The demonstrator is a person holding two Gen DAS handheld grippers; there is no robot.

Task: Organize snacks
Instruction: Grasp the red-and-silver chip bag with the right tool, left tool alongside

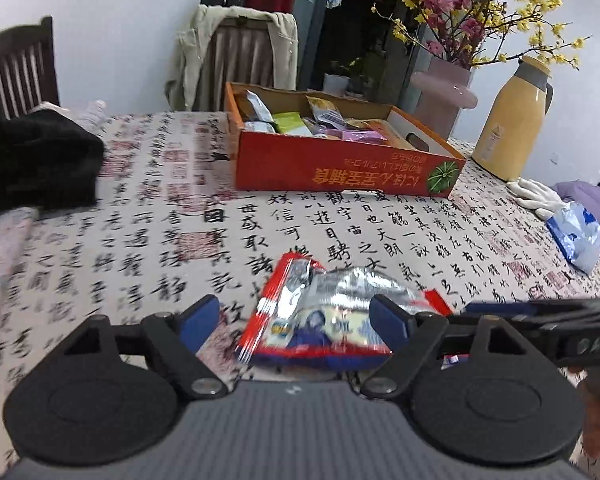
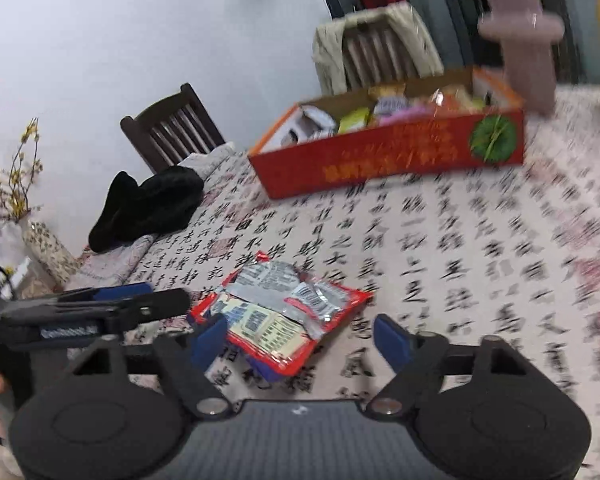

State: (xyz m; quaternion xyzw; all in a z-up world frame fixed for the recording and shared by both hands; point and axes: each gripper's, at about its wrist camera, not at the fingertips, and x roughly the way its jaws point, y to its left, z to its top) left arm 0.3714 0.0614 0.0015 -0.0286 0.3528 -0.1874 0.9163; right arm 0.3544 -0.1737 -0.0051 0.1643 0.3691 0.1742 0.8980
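Note:
A red and silver snack packet (image 1: 324, 312) lies flat on the calligraphy tablecloth, between the open jaws of my left gripper (image 1: 296, 320). It also shows in the right wrist view (image 2: 280, 312), in front of my right gripper (image 2: 300, 338), which is open and empty, with its left finger next to the packet's edge. An orange-red cardboard box (image 1: 340, 170) holding several snack packets stands further back on the table; it also shows in the right wrist view (image 2: 392, 156). The right gripper reaches into the left wrist view (image 1: 548, 316) and the left gripper into the right wrist view (image 2: 100, 308).
A black cloth (image 1: 36, 164) lies at the left. A yellow thermos (image 1: 512, 120), a pink vase (image 1: 444, 96), a white glove (image 1: 536, 196) and a blue plastic bag (image 1: 580, 236) are at the right. Chairs (image 2: 172, 128) stand behind the table.

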